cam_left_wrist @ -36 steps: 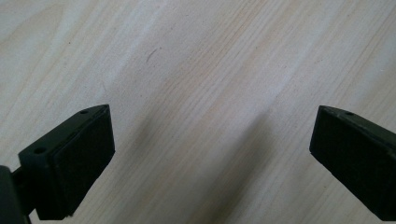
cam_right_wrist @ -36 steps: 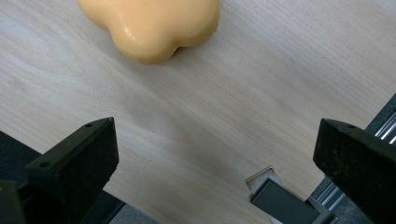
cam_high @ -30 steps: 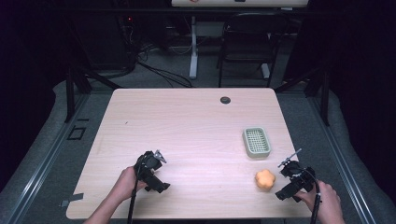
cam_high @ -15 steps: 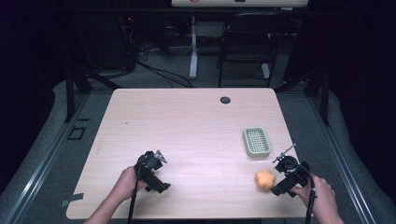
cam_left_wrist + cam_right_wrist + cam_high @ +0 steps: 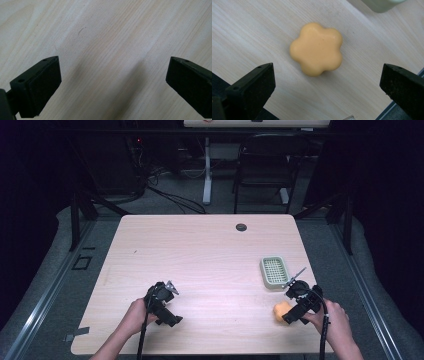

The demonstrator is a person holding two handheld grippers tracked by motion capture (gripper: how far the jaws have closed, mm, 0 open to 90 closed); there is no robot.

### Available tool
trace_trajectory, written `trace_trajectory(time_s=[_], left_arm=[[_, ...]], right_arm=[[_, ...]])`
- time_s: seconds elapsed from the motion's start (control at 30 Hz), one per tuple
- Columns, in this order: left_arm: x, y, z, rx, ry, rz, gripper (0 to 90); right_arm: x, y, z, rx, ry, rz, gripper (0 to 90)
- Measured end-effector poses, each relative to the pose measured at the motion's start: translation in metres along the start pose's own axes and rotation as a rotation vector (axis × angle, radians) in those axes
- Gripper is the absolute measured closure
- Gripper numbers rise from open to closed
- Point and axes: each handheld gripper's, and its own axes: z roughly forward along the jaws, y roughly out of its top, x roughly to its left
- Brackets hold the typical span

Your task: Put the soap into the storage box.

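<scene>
Soap (image 5: 317, 48), orange flower bar at tabletop (image 5: 200, 250) 5 o'clock | I'd guess light, stiff, slick; pinch across lobes | right tongs (image 5: 327, 82) apart above it | left tongs (image 5: 112, 82) apart, empty

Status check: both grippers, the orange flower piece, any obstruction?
Left gripper open over bare table. Right gripper open, above orange flower piece, not touching. Green tray beside it, path clear.

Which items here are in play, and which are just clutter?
In play (likely): orange flower-shaped piece, right gripper open over it; green dish close by.
Idle: left gripper, open above bare table; black grommet.
</scene>
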Motion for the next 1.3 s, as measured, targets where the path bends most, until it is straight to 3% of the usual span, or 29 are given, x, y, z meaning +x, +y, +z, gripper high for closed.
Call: trace_trajectory(time_s=[0.23,0.3,0.6,0.63,0.67,0.73,0.8,1.0,1.3], left_arm=[[0.0,0.0,0.0,0.001,-0.001,-0.005,0.0],[0.0,0.0,0.0,0.003,-0.001,-0.005,0.0],[0.0,0.0,0.0,0.005,-0.001,-0.004,0.0],[0.0,0.0,0.0,0.004,0.0,-0.004,0.0],[0.0,0.0,0.0,0.006,0.001,-0.003,0.0],[0.0,0.0,0.001,0.006,0.0,-0.003,0.0],[0.001,0.0,0.0,0.005,0.0,-0.004,0.0],[0.0,0.0,0.0,0.005,0.0,-0.002,0.0],[0.0,0.0,0.0,0.008,0.0,-0.002,0.0]], right_arm=[[0.002,0.016,0.004,-0.002,0.02,-0.018,0.0],[0.004,0.021,0.008,0.031,0.023,-0.031,0.0],[0.006,0.027,0.031,0.076,0.03,-0.04,0.1],[0.004,0.029,0.031,0.116,0.016,-0.064,1.2],[0.005,0.028,0.034,0.095,0.017,-0.041,4.6],[0.003,0.029,0.034,0.108,0.016,-0.057,8.2],[0.005,0.029,0.037,0.102,0.023,-0.042,13.5],[0.004,0.029,0.041,0.114,0.004,-0.023,15.7],[0.004,0.03,0.045,0.144,0.037,-0.031,23.3]])
